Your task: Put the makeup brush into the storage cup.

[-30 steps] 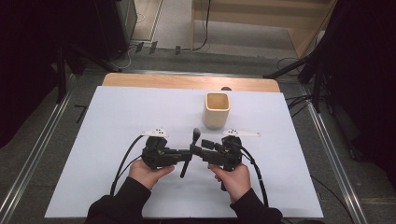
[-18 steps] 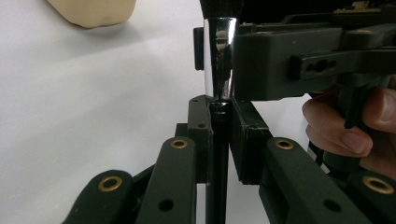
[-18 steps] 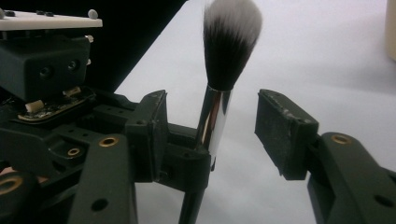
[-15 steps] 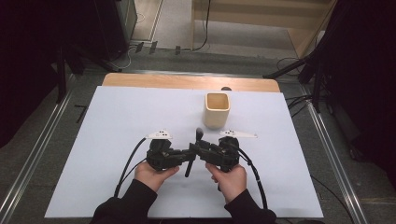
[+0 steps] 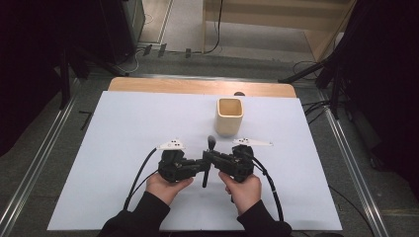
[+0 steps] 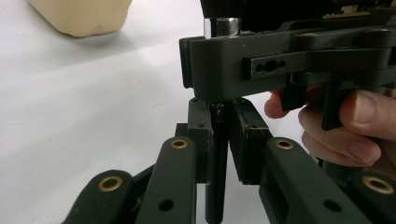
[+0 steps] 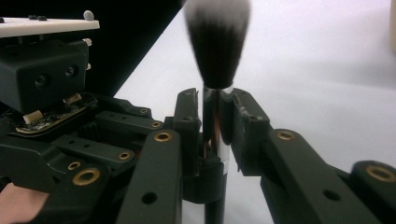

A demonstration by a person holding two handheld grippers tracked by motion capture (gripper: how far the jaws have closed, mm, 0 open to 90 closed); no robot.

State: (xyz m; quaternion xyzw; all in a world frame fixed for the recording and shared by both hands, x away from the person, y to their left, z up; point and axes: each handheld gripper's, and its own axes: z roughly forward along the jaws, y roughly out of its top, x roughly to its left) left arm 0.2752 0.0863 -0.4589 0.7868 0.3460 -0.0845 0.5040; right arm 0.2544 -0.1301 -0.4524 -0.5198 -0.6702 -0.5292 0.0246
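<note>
Gripping one makeup brush (image 5: 208,163) from both sides, apparently a handover above the white worktop (image 5: 123,128). Left tongs (image 5: 200,165) pinch the dark handle; right tongs (image 5: 210,157), jaws just closing, clamp the silver ferrule (image 7: 215,126) below the bristles. Brush upright between both tongs, near the beige cup (image 5: 230,116), likely its destination.

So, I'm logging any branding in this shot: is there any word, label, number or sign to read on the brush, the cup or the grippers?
None can be read.
brush: bare black handle and silver ferrule, no print.
cup: plain beige wall, no label.
left gripper and right gripper: black bodies and white top plates with holes and screws, no lettering.
</note>
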